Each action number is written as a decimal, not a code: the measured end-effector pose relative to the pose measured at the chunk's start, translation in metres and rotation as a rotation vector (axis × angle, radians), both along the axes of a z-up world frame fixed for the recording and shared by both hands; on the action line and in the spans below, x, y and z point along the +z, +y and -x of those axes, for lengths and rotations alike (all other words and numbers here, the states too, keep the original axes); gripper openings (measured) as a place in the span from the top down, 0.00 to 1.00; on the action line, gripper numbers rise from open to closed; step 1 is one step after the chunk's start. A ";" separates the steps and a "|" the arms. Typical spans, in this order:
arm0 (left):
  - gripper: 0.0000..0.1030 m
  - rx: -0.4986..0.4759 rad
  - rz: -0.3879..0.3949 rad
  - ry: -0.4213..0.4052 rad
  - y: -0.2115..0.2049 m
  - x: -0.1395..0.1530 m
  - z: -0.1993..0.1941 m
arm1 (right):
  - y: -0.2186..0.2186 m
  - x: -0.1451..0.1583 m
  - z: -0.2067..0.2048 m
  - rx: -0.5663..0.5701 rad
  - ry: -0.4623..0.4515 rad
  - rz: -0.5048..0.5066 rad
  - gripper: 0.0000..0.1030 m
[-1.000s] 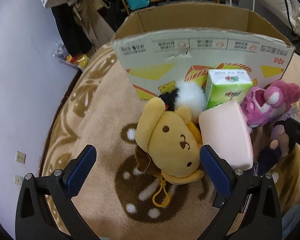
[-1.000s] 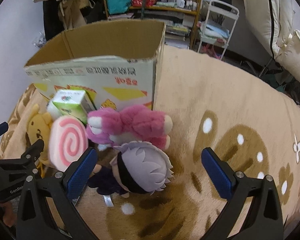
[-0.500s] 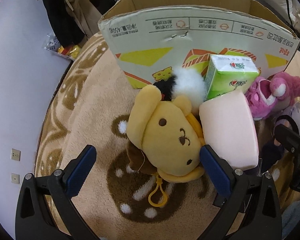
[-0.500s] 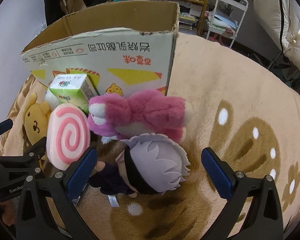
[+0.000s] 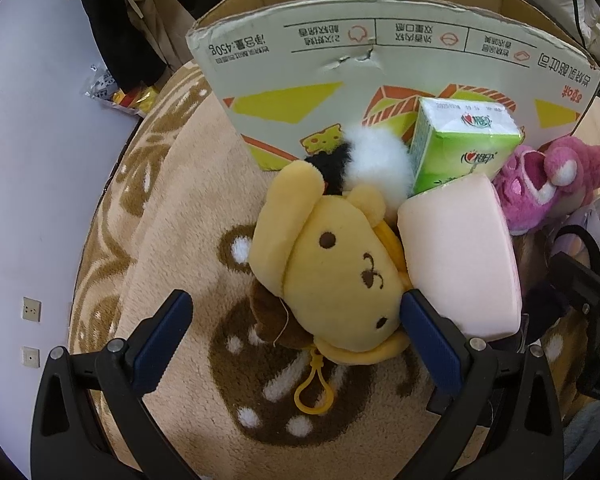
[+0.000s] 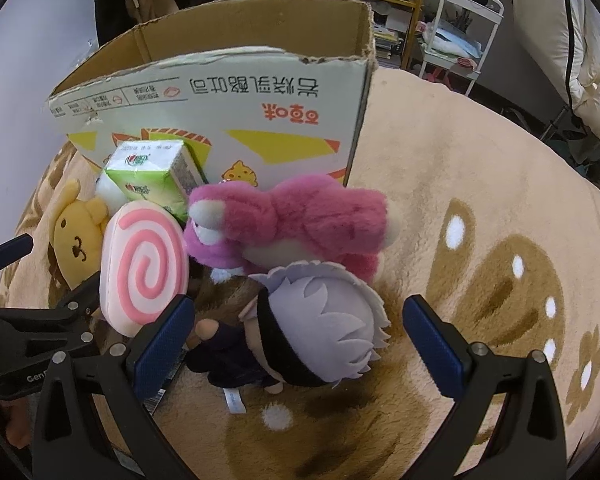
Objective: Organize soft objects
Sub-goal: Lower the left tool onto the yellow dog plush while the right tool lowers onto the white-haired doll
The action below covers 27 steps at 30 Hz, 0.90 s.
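Both grippers have come fwd since a sec ago; toys and box now sit bigger and closer in both views.

Left gripper [image 5: 296, 332]: jaws spread wide, holding nothing. Yellow dog [image 5: 332, 276] lies between the fingers [image 5: 162, 336]; right-hand pad is touching or just beside its cheek, can't tell which. The other pad has bare rug [image 5: 172, 208] beside it, so there's room on that side. Dog's yellow clip loop [image 5: 311, 394] lies flat on the rug toward me. Pink roll [image 5: 460, 256] presses against the dog's far side, tight, no gap. Behind them a black-and-white fluffy toy [image 5: 374, 160], mostly hidden, shape unclear. Tissue pack [image 5: 462, 142] leans on the box [image 5: 380, 64] wall.

Right gripper [image 6: 296, 330]: jaws also spread wide, empty. Grey-haired doll [image 6: 320, 332] lies between the pads, face down or turned away, face hidden; left pad near its hand, right pad apart from it w/ open rug to the right. Pink bear [image 6: 300, 224] lies just behind, touching the doll's hair and close against the box corner. Roll's spiral face shows here, just left of my left pad.

Box stands upright, top open, torn rim; inside not visible from either cam. Left gripper's frame cuts into the right view at lower left, right gripper's into the left view at far right: the two tools are close. Shelves and cart [image 6: 456, 28] beyond, well apart.
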State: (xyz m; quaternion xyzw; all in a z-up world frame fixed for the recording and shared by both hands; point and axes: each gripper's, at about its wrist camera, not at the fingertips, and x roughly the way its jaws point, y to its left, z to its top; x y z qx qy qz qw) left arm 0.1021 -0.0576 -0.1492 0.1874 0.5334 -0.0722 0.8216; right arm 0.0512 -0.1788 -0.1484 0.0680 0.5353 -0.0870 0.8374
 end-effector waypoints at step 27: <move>0.36 -0.039 0.106 0.082 -0.003 -0.011 -0.003 | 0.007 -0.013 -0.010 0.047 0.067 0.004 0.11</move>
